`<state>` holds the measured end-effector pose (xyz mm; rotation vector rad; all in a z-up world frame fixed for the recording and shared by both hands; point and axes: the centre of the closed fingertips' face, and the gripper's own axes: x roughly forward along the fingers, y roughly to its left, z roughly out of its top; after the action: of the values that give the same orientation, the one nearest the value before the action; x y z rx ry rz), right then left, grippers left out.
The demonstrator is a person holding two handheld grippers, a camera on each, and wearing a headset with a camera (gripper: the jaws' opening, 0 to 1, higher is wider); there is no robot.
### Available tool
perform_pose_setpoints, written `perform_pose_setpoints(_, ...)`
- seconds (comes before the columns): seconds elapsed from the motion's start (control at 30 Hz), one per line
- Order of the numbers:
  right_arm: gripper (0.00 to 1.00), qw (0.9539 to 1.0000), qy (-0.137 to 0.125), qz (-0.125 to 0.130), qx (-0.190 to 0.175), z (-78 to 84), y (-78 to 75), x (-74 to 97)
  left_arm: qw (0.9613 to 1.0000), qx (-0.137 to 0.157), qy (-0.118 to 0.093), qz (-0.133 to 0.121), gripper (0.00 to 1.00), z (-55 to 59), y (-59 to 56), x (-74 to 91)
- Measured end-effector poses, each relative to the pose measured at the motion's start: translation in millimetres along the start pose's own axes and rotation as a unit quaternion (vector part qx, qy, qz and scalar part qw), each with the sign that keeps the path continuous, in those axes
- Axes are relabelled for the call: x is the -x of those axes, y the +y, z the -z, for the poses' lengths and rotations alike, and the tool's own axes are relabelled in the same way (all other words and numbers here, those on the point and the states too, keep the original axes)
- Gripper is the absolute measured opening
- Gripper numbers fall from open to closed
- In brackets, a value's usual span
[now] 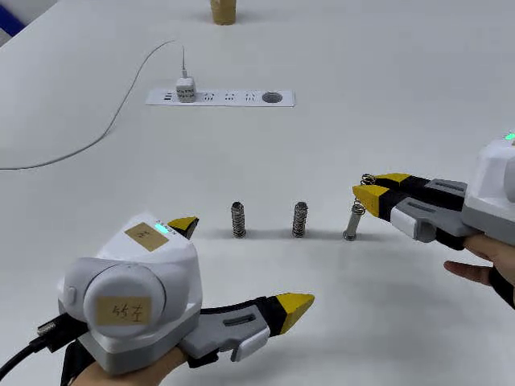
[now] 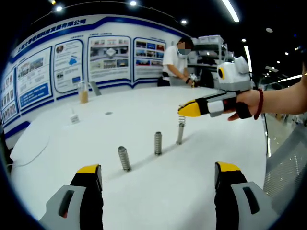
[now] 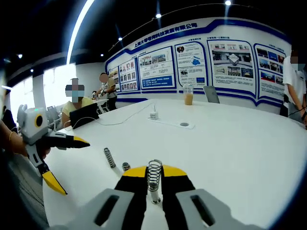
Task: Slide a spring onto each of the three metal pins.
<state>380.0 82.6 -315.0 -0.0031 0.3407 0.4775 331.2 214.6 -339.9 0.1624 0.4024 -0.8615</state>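
Our right gripper [image 1: 368, 191] is pressed together on the spring [image 3: 154, 173], pinching it near its upper coils. The spring's lower end already sits over the top of the third pin [image 1: 351, 225], which leans toward the gripper instead of standing straight on the table [image 1: 386, 322]. The left pin [image 1: 238, 219] and middle pin [image 1: 299, 219] each stand upright with a spring around them, so we judge this to be the last of the three. To finish it well, we should first bring the gripper over the pin's foot so that the pin rights itself. Pushing down while it leans would likely tip it or jam the coils against the shaft. Then we lower straight along the pin's axis with a light pinch, since a hard squeeze would flatten the coils and make them bind. Once most of the spring is around the shaft, we can part the jaws and let it drop the rest of the way. We should draw off upward and to the right, away from the middle pin, which stands near. Our left gripper [image 1: 240, 264] hangs spread wide, holding nothing, just in front of the left pin. We could use it to steady the third pin's base if that starts to slide, but it must come in slowly so as not to knock the two finished pins.
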Motion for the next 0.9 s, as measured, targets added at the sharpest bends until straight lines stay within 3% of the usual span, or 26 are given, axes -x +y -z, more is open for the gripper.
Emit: perform_pose_setpoints(0.9, 0.11, 0.9987, 0.045, 0.01, 0.022, 34.5, 0.6, -10.6, 1.0, 0.002, -0.004, 0.004, 0.96, -0.4, -0.3, -0.1)
